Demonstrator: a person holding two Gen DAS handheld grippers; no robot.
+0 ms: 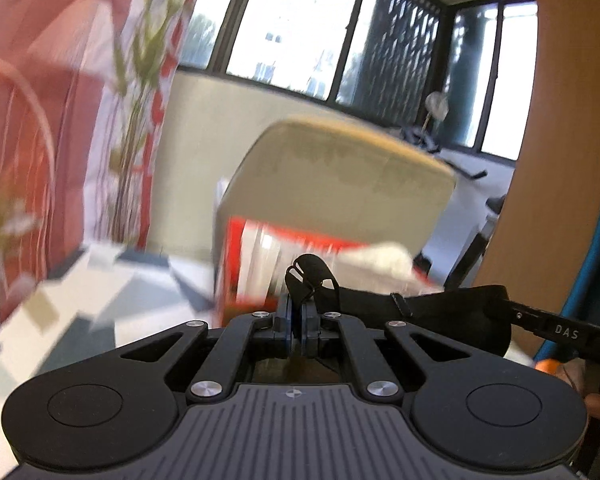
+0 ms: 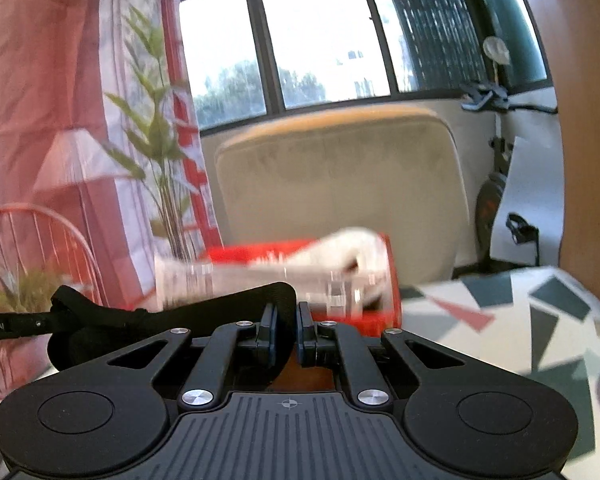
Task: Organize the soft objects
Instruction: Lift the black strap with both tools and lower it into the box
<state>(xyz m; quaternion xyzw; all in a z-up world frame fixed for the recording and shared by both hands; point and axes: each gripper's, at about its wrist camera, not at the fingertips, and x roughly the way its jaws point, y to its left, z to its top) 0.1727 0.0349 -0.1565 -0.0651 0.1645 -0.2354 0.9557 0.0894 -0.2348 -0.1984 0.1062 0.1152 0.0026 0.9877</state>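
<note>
Above the counter [image 2: 500, 320], each tool, left [image 1: 296, 312] and right [image 2: 286, 320], is clamped on one end of a black strap [image 1: 452, 308], stretched sideways between them.

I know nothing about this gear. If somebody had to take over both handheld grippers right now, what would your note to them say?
Left gripper: shut on one end of a black fabric strap.
Right gripper: shut on the strap's other end, so it hangs stretched between the two.
Red plastic crate stands ahead on the patterned tablecloth, with something white in it, too blurred to name.
Done: strap picked up.
Left: probably put it away; the crate looks likeliest.
</note>
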